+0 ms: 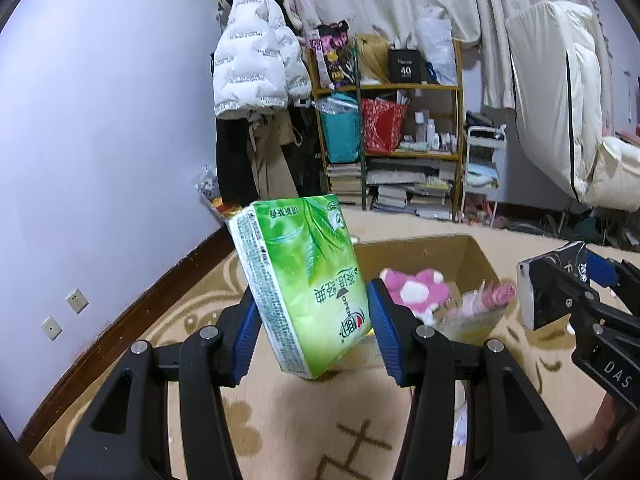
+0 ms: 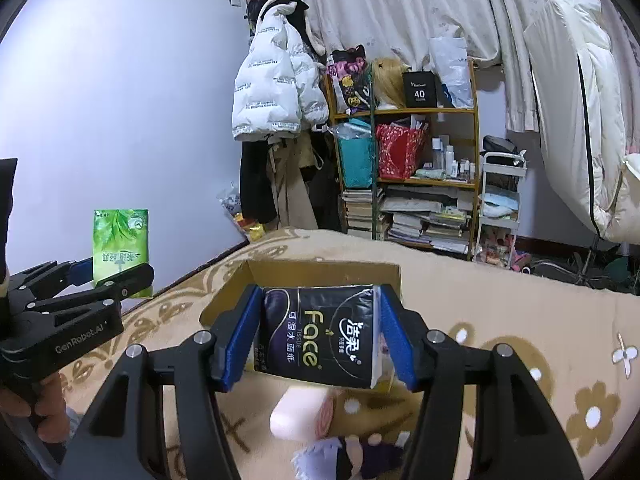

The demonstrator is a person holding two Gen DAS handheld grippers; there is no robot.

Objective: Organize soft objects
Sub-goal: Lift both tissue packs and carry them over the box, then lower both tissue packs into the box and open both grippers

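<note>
Above the carton: two tissue packs are held.
Left gripper: clenched on green tissue pack.
Right gripper: clenched on black tissue pack.
Cardboard box: pink plush is contained.

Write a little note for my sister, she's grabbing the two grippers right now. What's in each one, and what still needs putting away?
Left gripper: shut on the green tissue pack, held up in the air.
Right gripper: shut on the black Face tissue pack, in front of the cardboard box.
Done: a pink-and-white plush toy already lies in the box.
Left: drop both packs into the box. Then the pale pink roll and the purple-and-white plush on the patterned blanket, below the right gripper.
</note>
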